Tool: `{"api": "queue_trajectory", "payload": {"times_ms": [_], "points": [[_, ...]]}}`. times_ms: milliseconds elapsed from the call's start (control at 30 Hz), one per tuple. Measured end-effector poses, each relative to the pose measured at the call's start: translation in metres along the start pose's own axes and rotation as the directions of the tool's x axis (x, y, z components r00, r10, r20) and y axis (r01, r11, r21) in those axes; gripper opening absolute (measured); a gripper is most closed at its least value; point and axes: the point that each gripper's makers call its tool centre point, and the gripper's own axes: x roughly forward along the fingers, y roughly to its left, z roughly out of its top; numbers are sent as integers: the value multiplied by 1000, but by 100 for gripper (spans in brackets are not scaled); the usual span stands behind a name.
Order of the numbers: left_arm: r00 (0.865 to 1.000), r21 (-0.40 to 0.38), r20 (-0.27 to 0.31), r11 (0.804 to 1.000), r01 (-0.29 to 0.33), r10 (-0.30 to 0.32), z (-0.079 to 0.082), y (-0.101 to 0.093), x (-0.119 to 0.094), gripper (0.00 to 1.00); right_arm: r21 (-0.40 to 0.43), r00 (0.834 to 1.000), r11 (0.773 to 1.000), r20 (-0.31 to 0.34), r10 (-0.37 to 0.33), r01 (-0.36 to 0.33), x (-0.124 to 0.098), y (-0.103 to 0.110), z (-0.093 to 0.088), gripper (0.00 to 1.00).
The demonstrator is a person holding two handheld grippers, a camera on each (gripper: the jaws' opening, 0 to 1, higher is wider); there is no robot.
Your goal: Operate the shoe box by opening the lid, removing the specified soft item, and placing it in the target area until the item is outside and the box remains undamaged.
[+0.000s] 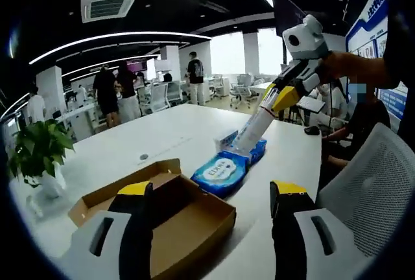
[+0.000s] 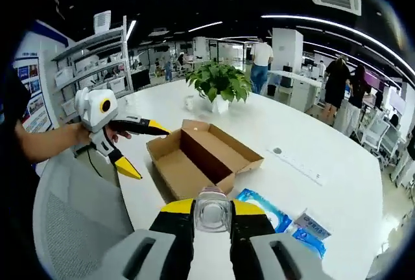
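A: How many boxes are on the long white table [image 1: 162,134]?

B: One. It is an open brown cardboard shoe box [image 1: 175,209], with the lid folded back flat beside the tray. In the right gripper view the box [image 2: 201,157] looks empty inside; I see only the bare brown bottom.

A: And the soft item?

B: I count one blue and white soft pack of wet wipes [image 1: 224,171]. It lies on the table just beside the box, outside of it. At its far end there is a second, smaller piece in blue and white [image 1: 228,141], but I cannot tell if it is a separate packet or a part of the same one. In the right gripper view the pack [image 2: 266,209] lies between the box and this smaller piece [image 2: 311,227].

A: What do the two grippers do?

B: The left gripper [image 1: 211,192] has its two black jaws with yellow tips wide apart, with nothing between them. They hang above the near edge of the box. In the right gripper view the same gripper [image 2: 139,147] is near the box corner, jaws spread, held by a hand [image 2: 97,139].

A: And the right one?

B: The right gripper [image 2: 213,206] has its jaws clamped on one clear cylinder, maybe a bottle or tube [image 2: 213,212]. In the left gripper view this gripper [image 1: 275,95] points down and the white cylinder [image 1: 254,128] reaches to the far end of the pack.

A: Other things?

B: One green plant in a white pot [image 2: 219,85], and some people standing far behind.
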Motion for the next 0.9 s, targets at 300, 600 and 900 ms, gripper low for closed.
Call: {"api": "queue_trajectory", "payload": {"times_ms": [300,600,900], "points": [[998,22,-21,998,-59,59,-6,10,-2,91,-102,999,995,-48,4,-9,0,-21,15,16],[996,-11,-30,996,-89,89,-9,18,-4,100,-178,994,984,-113,10,-30,3,-43,18,16],[994,-41,-33,994,-101,100,-8,20,-7,100,-254,987,967,-163,-10,-32,9,-74,24,16]]}}
